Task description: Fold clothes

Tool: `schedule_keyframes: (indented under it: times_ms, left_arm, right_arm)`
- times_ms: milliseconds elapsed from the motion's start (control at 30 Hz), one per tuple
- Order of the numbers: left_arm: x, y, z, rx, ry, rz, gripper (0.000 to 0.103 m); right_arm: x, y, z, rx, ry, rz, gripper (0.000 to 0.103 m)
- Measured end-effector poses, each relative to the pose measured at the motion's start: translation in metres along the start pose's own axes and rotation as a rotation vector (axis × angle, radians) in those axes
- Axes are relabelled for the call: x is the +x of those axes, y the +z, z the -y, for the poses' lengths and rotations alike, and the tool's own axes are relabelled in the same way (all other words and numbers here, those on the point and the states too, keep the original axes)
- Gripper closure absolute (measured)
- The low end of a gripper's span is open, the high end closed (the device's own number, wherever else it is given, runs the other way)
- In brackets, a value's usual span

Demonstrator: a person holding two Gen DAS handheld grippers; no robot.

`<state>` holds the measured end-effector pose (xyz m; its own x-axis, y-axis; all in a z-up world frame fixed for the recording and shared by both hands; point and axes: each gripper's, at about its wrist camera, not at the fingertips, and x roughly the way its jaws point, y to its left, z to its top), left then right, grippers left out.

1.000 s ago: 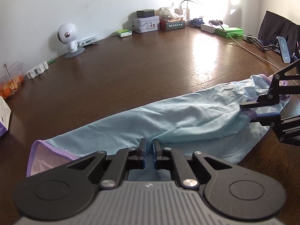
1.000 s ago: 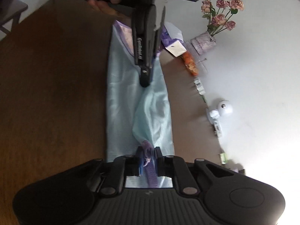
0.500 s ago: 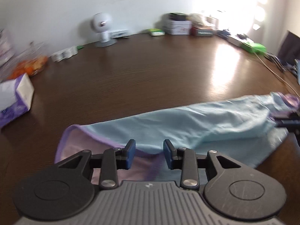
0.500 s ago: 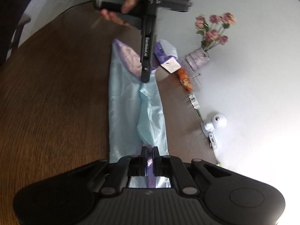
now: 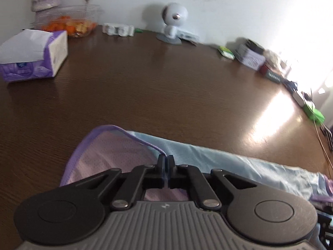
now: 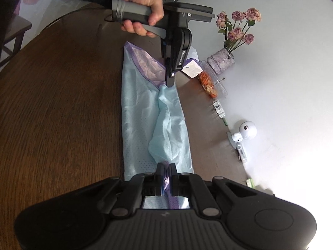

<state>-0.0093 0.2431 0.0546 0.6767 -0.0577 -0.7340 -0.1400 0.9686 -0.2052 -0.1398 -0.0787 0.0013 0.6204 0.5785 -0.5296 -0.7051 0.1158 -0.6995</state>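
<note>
Brown counter point(image 6: 62, 104) carries the garment point(image 6: 141, 125); both grippers, left point(image 5: 165, 158) and right point(image 6: 165, 166), pinch purple trim; judged best: lift evenly, keep fabric taut.

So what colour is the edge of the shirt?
Purple trim on a light blue shirt, clearest in the right wrist view.

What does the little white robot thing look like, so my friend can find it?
Look along the brown table to its far edge by the white wall. The little white robot stands there on a grey base, beside white clips. Only it has a big round head with one dark eye.
</note>
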Motion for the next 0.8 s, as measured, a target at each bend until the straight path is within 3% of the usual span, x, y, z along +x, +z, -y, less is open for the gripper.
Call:
schedule_keyframes:
  times_ms: [133,267,333,367,400,533,600,700,800]
  left_arm:
    - [0.004,0.002,-0.01,-0.042,-0.009,-0.01,0.102]
    - [0.0,0.001,-0.006,-0.013,-0.011,-0.018,0.098]
    - [-0.006,0.003,-0.008,-0.024,-0.001,-0.001,0.083]
    - [-0.006,0.006,-0.01,-0.035,0.006,0.007,0.067]
    - [-0.005,0.01,-0.012,-0.049,0.014,0.015,0.062]
    - [0.014,0.025,-0.015,-0.066,0.015,0.0,0.065]
    - [0.021,0.025,-0.016,-0.067,0.042,-0.016,0.101]
    - [0.016,0.013,-0.023,-0.093,0.033,-0.011,0.101]
    - [0.009,0.003,-0.027,-0.11,0.044,0.013,0.097]
  right_arm:
    - [-0.009,-0.008,0.0,0.027,0.027,-0.023,0.101]
    - [-0.014,-0.009,-0.001,0.019,0.034,-0.011,0.101]
    - [-0.022,-0.006,0.005,0.049,0.072,-0.008,0.094]
    - [-0.027,-0.005,0.01,0.085,0.081,0.008,0.092]
    - [-0.031,-0.004,0.016,0.122,0.085,0.022,0.09]
    - [-0.025,-0.002,0.032,0.247,0.023,0.019,0.09]
    - [-0.018,-0.002,0.033,0.264,0.015,-0.024,0.09]
    - [-0.032,-0.015,0.037,0.32,0.016,-0.064,0.09]
    - [-0.052,-0.047,0.061,0.574,-0.051,-0.155,0.09]
